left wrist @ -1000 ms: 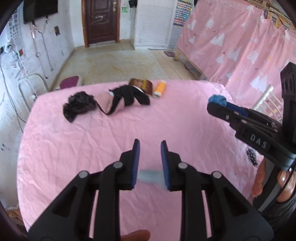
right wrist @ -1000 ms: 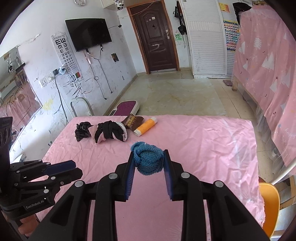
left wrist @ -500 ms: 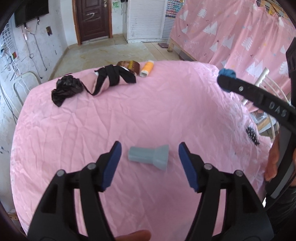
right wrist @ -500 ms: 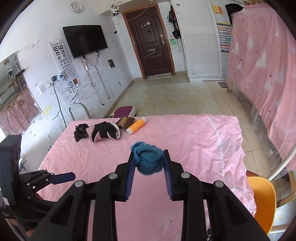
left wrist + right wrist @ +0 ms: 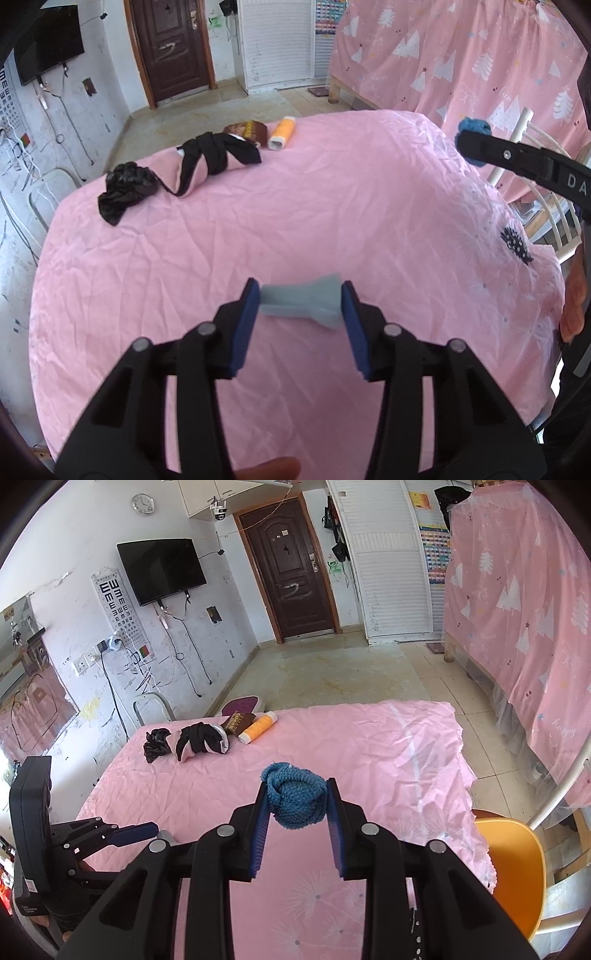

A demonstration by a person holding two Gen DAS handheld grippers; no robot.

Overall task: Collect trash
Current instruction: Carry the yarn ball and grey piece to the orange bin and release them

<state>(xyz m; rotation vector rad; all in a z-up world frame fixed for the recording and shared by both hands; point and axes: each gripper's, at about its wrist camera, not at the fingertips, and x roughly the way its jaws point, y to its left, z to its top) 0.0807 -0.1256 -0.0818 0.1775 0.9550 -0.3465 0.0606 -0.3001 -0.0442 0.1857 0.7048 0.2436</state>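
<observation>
- The table (image 5: 332, 206) is covered by a creased pink cloth; the far-edge clutter lies well apart from both grippers.
- A blue knit ball (image 5: 297, 799), soft and light, is pinched mid-body by the right hand-held gripper (image 5: 295, 825).
- A small grey piece (image 5: 301, 301), judged light and pliable with flared ends, lies on the cloth between the left hand-held gripper (image 5: 299, 321) pads, which have just been closing to its ends. A hold at the narrower waist would probably be steadier.

We see a bright, evenly daylit room; the pink sheet (image 5: 295, 206) shows only faint crease shadows. Above it, the curtain (image 5: 461, 62) looks washed out. Fisheye bending curves the door (image 5: 291, 572) beyond the sheet, corners vignette black, and focus softens slightly.
</observation>
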